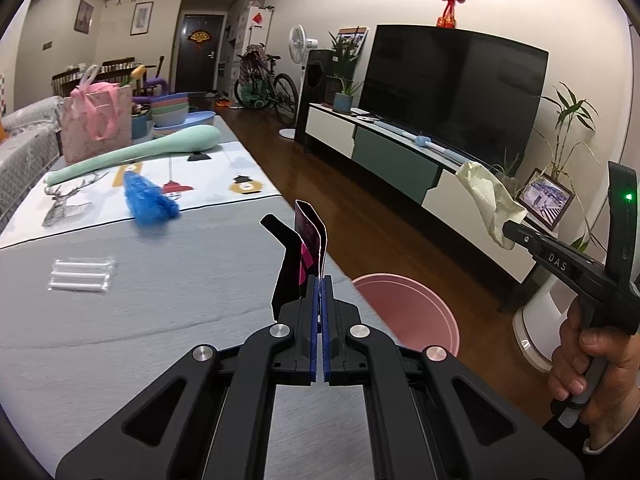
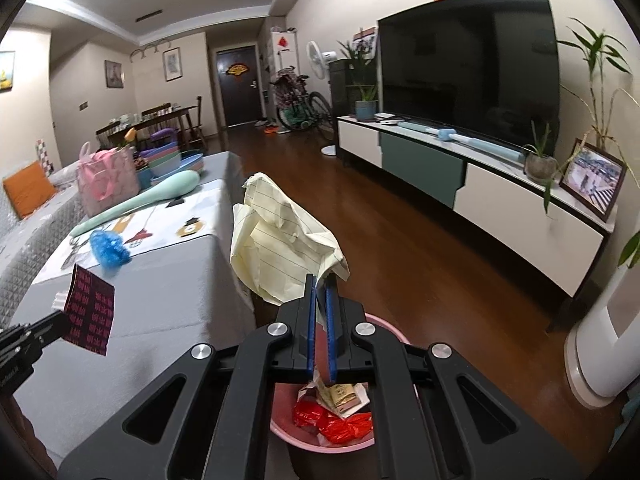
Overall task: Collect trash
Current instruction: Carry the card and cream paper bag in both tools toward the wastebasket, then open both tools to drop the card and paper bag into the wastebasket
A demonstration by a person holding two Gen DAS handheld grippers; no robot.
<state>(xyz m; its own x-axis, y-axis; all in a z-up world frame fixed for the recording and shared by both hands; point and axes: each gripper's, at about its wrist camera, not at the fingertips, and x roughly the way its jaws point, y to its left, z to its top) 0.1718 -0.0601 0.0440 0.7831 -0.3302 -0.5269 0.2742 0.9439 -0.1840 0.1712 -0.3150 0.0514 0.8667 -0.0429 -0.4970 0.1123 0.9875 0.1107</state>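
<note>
Directly above the round pink plastic bin [image 2: 356,442], which holds red plastic scraps and a wrapper, the right gripper [image 2: 320,280] has its blue jaws clamped on a crumpled sheet of pale yellow lined paper [image 2: 280,236]. Left of the bin, over the grey-clothed table [image 1: 140,320], the left gripper [image 1: 320,280] pinches a folded black-and-magenta card [image 1: 308,236]. Farther along the table lie what may be clear-wrapped white tubes [image 1: 82,274] and a crumpled blue plastic piece [image 1: 148,202].

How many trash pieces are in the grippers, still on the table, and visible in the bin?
Held: 2, yellow lined paper, dark pink-printed wrapper
On table: 2, blue wrapper, clear packet
In pink bin: about 3, red bags, wrapper
Total: about 7
</note>
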